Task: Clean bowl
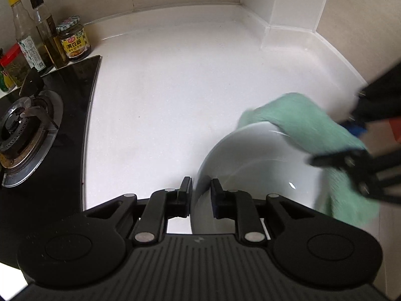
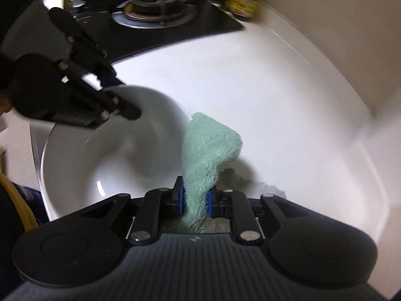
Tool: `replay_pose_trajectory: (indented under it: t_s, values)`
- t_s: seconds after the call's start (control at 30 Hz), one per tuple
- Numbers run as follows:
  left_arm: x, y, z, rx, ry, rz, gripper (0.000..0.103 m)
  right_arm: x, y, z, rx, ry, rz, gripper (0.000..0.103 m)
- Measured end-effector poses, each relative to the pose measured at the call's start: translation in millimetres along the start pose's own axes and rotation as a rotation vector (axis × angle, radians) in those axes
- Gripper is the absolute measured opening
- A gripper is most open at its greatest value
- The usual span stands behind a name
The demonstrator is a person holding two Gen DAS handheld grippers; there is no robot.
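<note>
Stove (image 1: pixel 27 123) left of bowl (image 1: pixel 250 175), bottles (image 1: pixel 37 32) behind, cloth (image 2: pixel 210 150) over rim

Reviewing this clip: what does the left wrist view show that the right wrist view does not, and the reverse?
Only the left wrist view shows the left gripper clamping the bowl rim from behind, plus sharp condiment bottles beside the stove.

Only the right wrist view shows the right gripper pinching the green cloth between blue pads, and the bowl's open inside.

Both show bowl, cloth, stove, white counter and the other gripper.
</note>
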State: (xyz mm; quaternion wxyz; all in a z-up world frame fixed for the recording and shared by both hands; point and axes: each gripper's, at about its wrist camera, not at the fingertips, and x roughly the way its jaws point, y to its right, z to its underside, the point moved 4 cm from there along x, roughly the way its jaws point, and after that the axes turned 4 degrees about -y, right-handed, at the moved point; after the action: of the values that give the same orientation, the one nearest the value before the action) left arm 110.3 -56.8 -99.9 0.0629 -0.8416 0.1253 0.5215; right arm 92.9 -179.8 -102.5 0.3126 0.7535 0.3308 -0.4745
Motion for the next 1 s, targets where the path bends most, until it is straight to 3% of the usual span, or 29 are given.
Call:
replay_pose_trajectory:
  t_s: [0.13, 0.27, 0.4, 0.5, 0.57, 0.63, 0.77, 0.83, 0.9, 1.0]
  values:
    - [-1.5, -2.1, 1.5, -0.006, -0.006, 0.015, 0.016, -22.6, -23.8, 1.4, -0.066, 0.004, 0.100, 0.013]
    - [-3.5, -12.4, 4.2, -0.033, -0.030, 0.073, 0.011, -44.5, -44.7, -12.6, -0.237, 0.134, 0.048, 0.013]
    - [-6.2, -14.9, 9.8, -0.020, -0.038, 0.084, 0.007, -1.1, -64.1, -22.8, -0.543, 0.091, 0.023, 0.013]
    - [-7.5, -15.1, 12.6, 0.001, -0.030, 0.063, 0.005, 31.1, -66.0, -33.1, -0.641, 0.081, 0.026, 0.013]
    - [-7.7, -17.9, 13.2, 0.001, -0.019, 0.044, 0.007, 45.5, -59.4, -43.3, -0.585, 0.093, 0.013, 0.008]
    - [-7.6, -18.4, 12.6, -0.004, -0.007, 0.031, 0.012, 54.8, -46.3, -52.6, -0.402, 0.069, -0.002, 0.008]
    - [-6.5, -15.0, 9.6, -0.010, 0.012, 0.015, 0.012, 60.1, -33.5, -41.0, -0.193, -0.116, 0.055, 0.010]
    - [-5.8, -13.2, 6.8, -0.005, 0.008, 0.028, 0.012, 55.5, -38.3, -34.4, -0.167, -0.208, 0.005, 0.014]
    - [-5.1, -14.3, 5.0, -0.004, 0.001, 0.045, 0.011, 41.1, -42.7, -32.1, -0.199, -0.179, -0.063, 0.014]
    - [-3.2, -18.4, 3.7, -0.015, -0.006, 0.072, 0.010, 14.5, -38.2, -33.5, -0.225, -0.093, -0.106, 0.026]
